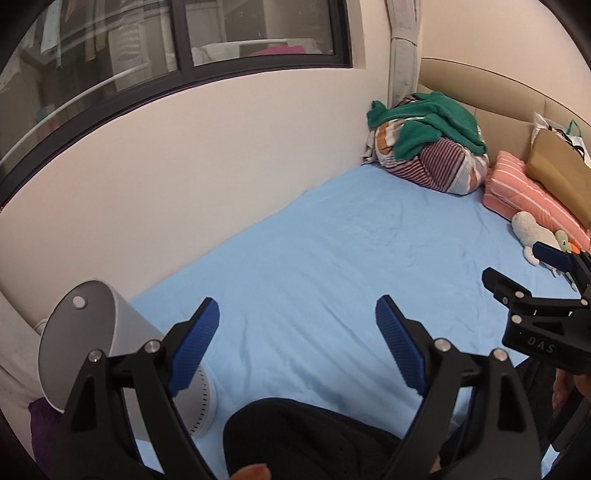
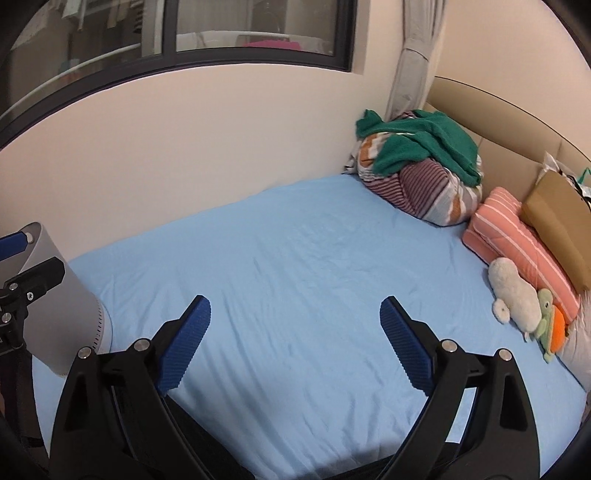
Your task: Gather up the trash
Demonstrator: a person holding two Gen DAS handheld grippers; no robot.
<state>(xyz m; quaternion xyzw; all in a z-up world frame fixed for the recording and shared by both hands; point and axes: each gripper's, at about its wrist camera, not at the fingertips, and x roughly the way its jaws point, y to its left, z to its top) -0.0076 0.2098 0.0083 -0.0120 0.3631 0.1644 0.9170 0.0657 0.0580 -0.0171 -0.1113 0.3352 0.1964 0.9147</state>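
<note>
Bed (image 2: 295,258) in blue sheet fills room corner beneath window (image 2: 258,33).

Left gripper (image 1: 297,325): jaws wide apart, nothing between the blue ribbed pads (image 1: 194,345), pitched down and forward. Right gripper (image 2: 295,325): same pose, jaws spread to full width, pads (image 2: 406,343) bare; in the left wrist view it sits off to the right, roughly level with the left one. In that same view, a dark-clothed part of the person (image 1: 306,439) is at the bottom between the left fingers, with a fingertip at the lower edge.
</note>
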